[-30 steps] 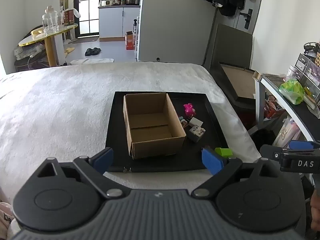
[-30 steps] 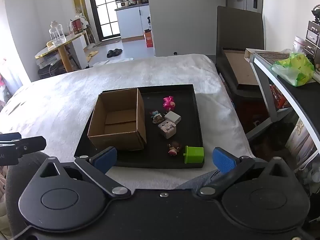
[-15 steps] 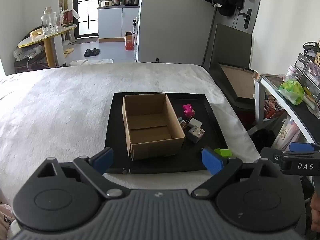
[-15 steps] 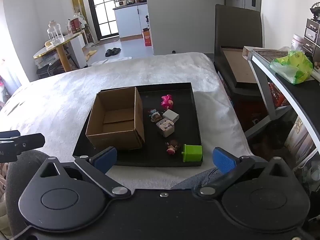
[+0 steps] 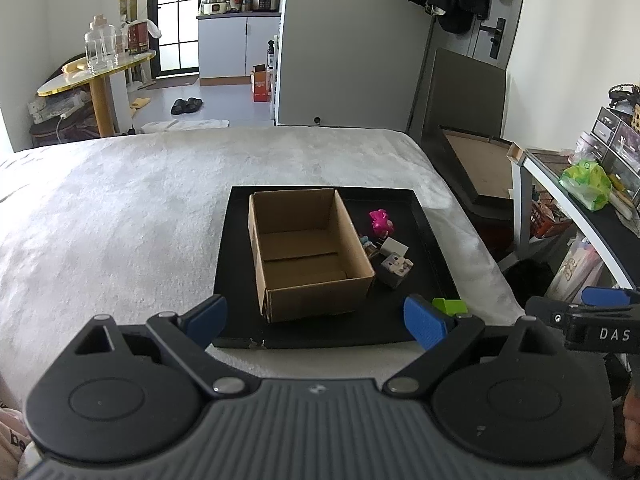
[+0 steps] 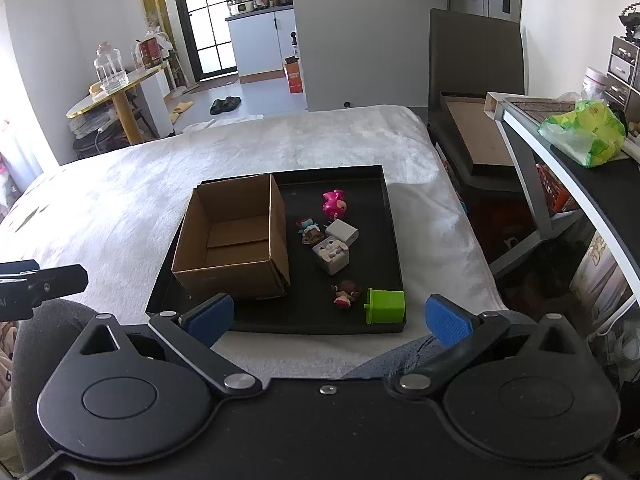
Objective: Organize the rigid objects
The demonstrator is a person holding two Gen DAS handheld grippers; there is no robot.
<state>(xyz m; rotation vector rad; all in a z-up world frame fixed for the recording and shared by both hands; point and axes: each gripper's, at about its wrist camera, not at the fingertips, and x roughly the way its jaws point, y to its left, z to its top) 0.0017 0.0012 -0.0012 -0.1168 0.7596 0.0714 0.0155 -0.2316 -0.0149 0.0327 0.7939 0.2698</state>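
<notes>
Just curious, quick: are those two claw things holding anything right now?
Left gripper: open, holding nothing.
Right gripper: open, holding nothing.

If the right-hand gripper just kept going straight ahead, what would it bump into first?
Probably the near rim of the black tray, about where the green block sits. The right gripper is open and holds nothing; depth is hard to judge.

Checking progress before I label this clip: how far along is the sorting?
Not started. Done: nothing, the cardboard box is empty. In hand: nothing, the left tool and right tool are both open, short of the black tray. Left: pink toy, white charger, grey cube, small figure, green block.
</notes>
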